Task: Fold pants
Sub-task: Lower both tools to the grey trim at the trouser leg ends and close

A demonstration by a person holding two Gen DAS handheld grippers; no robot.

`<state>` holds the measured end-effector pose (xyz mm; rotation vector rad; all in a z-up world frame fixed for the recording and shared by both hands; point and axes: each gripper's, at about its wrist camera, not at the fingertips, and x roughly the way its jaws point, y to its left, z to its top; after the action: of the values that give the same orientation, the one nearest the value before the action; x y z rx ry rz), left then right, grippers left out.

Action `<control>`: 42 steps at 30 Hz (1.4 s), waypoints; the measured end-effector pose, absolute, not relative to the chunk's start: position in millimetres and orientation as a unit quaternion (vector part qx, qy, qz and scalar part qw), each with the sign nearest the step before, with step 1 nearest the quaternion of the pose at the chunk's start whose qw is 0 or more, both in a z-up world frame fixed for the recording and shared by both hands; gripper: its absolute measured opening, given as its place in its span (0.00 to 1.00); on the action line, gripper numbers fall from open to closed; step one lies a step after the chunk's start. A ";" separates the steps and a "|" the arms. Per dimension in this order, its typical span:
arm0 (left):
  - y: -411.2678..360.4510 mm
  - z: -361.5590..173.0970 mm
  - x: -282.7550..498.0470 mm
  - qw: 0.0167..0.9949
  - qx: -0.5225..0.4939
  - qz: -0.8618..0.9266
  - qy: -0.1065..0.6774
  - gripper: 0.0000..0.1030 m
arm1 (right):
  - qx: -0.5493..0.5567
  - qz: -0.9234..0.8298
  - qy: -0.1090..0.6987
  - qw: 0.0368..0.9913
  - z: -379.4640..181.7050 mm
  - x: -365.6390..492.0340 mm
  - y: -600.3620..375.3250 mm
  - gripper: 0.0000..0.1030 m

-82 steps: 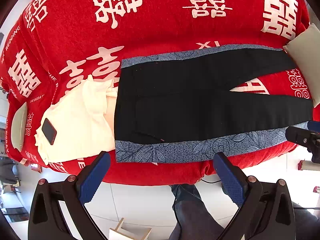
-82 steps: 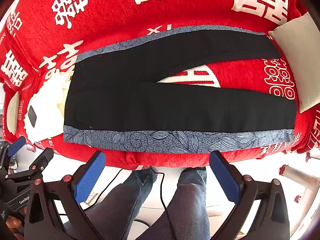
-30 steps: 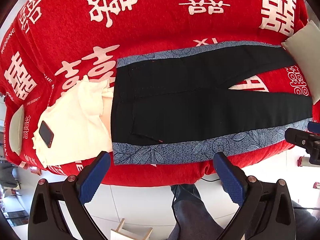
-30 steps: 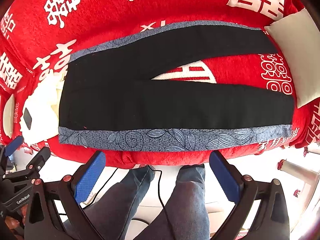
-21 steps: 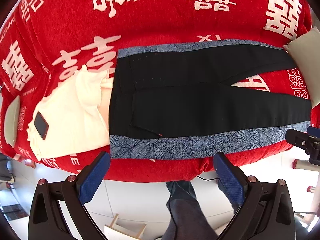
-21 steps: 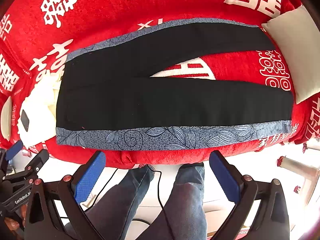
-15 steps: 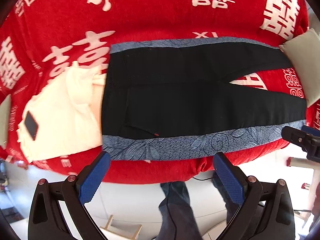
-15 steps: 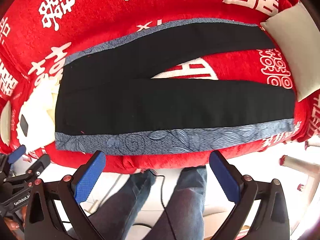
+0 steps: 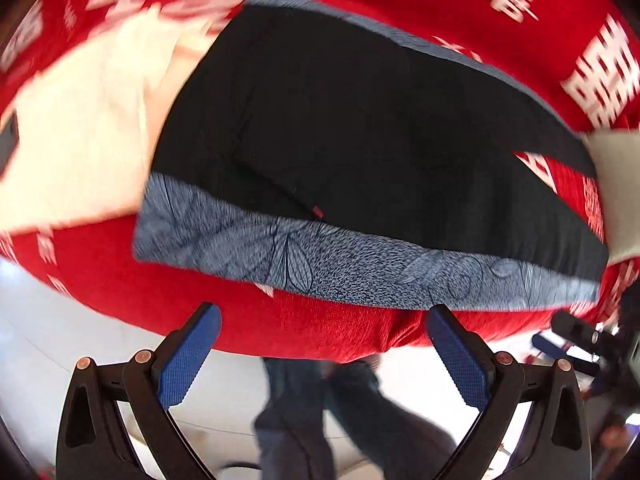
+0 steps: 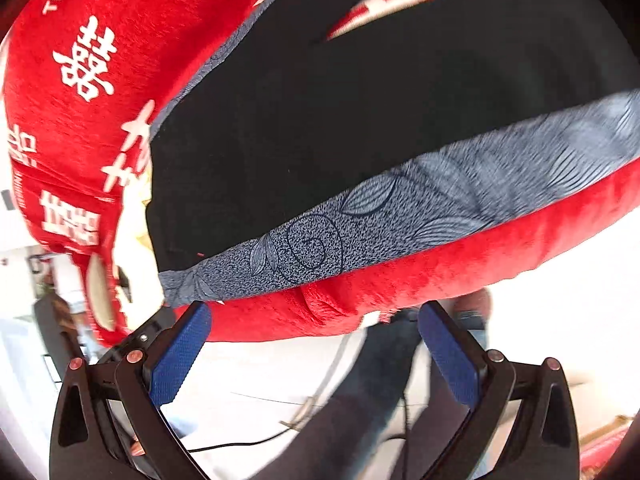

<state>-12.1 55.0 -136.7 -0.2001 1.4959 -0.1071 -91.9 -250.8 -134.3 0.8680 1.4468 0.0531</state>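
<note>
Black pants (image 9: 360,128) with a blue-grey leaf-print side stripe (image 9: 320,260) lie flat on a red blanket (image 9: 300,328), waist to the left, legs spread in a V to the right. My left gripper (image 9: 322,316) is open and empty, just below the near stripe by the bed edge. My right gripper (image 10: 314,312) is open and empty, just below the stripe (image 10: 400,216) near the pants' (image 10: 360,112) waist end. The view is motion-blurred.
A cream cloth (image 9: 80,120) lies left of the waist with a dark phone (image 9: 8,148) on it. A pale pillow (image 9: 616,184) sits at the right. The person's legs (image 9: 320,420) and white floor are below the bed edge. The other gripper (image 9: 580,336) shows at the right.
Both grippers have moved in close to the near edge of the pants and tilted. The right one has swung towards the waist end. Both stay open.
</note>
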 end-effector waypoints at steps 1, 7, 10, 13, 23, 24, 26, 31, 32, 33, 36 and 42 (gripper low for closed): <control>58.0 -143.3 -14.7 0.727 -0.105 -0.046 0.677 1.00 | 0.394 0.036 0.633 0.665 -141.6 -94.1 -250.6 1.00; 76.8 -181.7 -26.6 0.721 -0.223 -0.028 0.655 1.00 | 0.449 0.086 0.602 0.655 -193.6 -102.3 -250.0 0.70; 83.0 -192.0 -30.3 0.721 -0.256 -0.028 0.643 1.00 | 0.471 0.109 0.591 0.646 -212.5 -101.4 -248.3 0.64; 91.1 -195.6 -30.6 0.723 -0.281 -0.034 0.630 1.00 | 0.498 0.131 0.574 0.636 -228.9 -98.3 -245.5 0.64; 91.0 -198.0 -29.1 0.724 -0.300 -0.053 0.619 1.00 | 0.592 0.179 0.503 0.604 -238.6 -81.4 -250.2 0.58; 89.8 -198.2 -29.0 0.722 -0.302 -0.054 0.619 1.00 | 0.600 0.181 0.501 0.597 -238.4 -76.7 -249.5 0.51; 89.3 -197.8 -28.1 0.721 -0.314 -0.056 0.615 1.00 | 0.604 0.179 0.507 0.588 -234.2 -68.8 -248.7 0.13; 98.8 -195.0 -19.7 0.721 -0.354 -0.045 0.594 1.00 | 0.608 0.207 0.492 0.588 -202.4 -61.4 -253.2 0.11; 102.4 -194.2 -16.9 0.721 -0.361 -0.040 0.590 1.00 | 0.607 0.212 0.491 0.587 -195.5 -59.7 -253.1 0.10; 107.0 -192.9 -13.7 0.722 -0.368 -0.034 0.584 1.00 | 0.607 0.216 0.491 0.587 -191.5 -59.1 -253.0 0.10; 121.2 -187.4 -3.0 0.728 -0.373 -0.008 0.575 0.98 | 0.598 0.223 0.497 0.588 -183.6 -56.9 -254.3 0.10; 130.0 -187.0 13.1 0.731 -0.328 0.001 0.598 0.28 | 0.590 0.190 0.532 0.577 -204.0 -59.7 -257.0 0.14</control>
<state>13.1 130.0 -187.0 -0.7219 1.3164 0.0019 -59.7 -257.0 -204.0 1.3810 1.2440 0.4455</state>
